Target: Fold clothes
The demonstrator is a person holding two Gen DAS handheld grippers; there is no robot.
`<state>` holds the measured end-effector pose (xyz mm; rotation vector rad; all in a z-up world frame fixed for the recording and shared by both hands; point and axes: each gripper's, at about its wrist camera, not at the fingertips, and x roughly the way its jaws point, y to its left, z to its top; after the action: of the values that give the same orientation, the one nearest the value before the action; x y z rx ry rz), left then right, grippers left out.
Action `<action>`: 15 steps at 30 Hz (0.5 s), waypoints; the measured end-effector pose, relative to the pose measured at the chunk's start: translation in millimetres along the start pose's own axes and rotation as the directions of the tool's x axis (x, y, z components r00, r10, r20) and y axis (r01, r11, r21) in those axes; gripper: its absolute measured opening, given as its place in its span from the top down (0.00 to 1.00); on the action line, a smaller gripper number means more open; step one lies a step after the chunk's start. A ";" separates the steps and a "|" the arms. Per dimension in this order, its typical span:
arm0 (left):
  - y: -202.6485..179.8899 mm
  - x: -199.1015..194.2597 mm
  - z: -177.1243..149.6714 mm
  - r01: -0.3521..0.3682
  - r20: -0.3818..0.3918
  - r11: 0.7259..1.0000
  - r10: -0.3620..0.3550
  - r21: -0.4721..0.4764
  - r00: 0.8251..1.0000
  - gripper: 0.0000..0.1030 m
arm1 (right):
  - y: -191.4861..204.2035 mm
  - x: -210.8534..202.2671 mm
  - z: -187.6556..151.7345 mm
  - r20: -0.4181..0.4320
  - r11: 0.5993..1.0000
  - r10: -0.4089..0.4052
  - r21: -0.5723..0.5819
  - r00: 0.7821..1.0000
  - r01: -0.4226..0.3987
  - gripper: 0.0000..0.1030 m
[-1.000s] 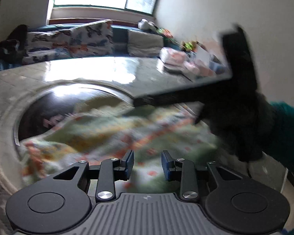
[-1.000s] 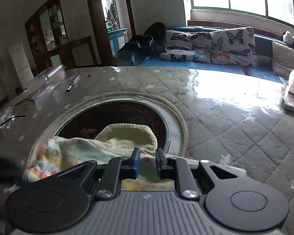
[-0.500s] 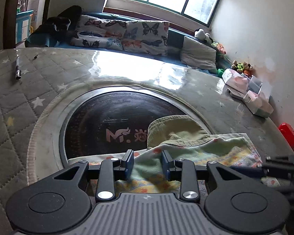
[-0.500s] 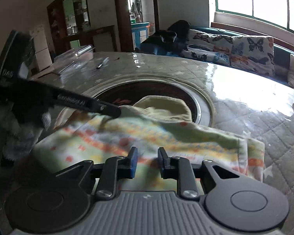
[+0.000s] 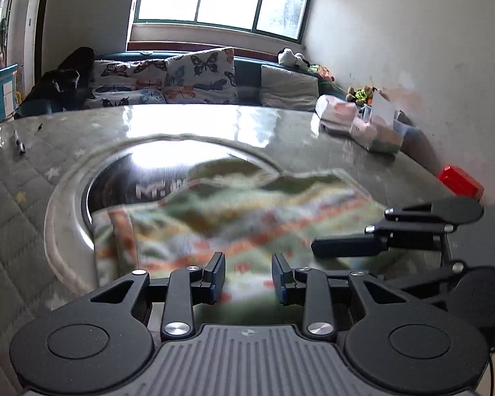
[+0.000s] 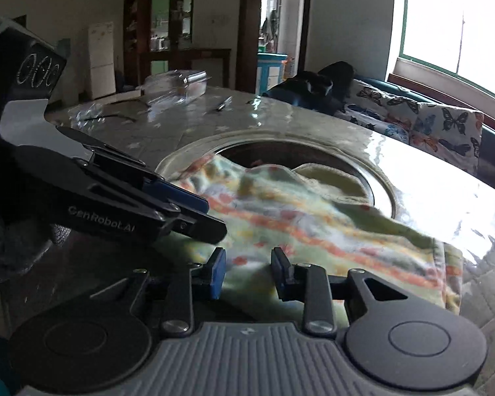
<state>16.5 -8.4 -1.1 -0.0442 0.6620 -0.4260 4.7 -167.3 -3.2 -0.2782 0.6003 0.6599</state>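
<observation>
Centrally, a pastel printed garment (image 5: 247, 217) lies rumpled across the dark round inset (image 5: 122, 184) of the quilted table (image 5: 33, 178), mid-frame in both views. Left gripper (image 5: 249, 275) and right gripper (image 6: 247, 274) hang over its near edge, jaws parted, holding nothing. Butterfly cushions (image 5: 198, 76) line the upper background.

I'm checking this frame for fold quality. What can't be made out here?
- Garment print, type and fold edges: motion-blurred in both wrist views.
- Its near edge: hidden behind the left gripper and right gripper.
- Lettering in the dark round inset: partly covered by cloth.
</observation>
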 end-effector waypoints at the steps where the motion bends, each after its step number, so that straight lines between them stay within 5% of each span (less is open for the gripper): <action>1: 1.3 -2.1 -3.3 -0.004 0.010 1.000 0.004 -0.006 1.000 0.67 | 0.5 -1.4 -0.9 0.003 1.000 -0.002 -0.002 1.000 0.002 0.70; 7: 10.6 -12.4 -11.2 -0.015 0.033 0.999 0.016 -0.050 0.999 0.66 | -23.5 -17.3 -7.5 0.012 0.994 -0.016 0.112 1.000 0.015 0.68; 15: 19.4 -17.4 -17.6 -0.016 0.035 0.997 0.019 -0.081 0.999 0.65 | -71.6 -43.6 -39.4 -0.019 0.948 -0.142 0.285 0.990 0.142 0.65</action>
<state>0.7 17.8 -8.2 -0.1219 0.6438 -0.3805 6.5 -259.9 -4.4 -0.0491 0.6590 0.4272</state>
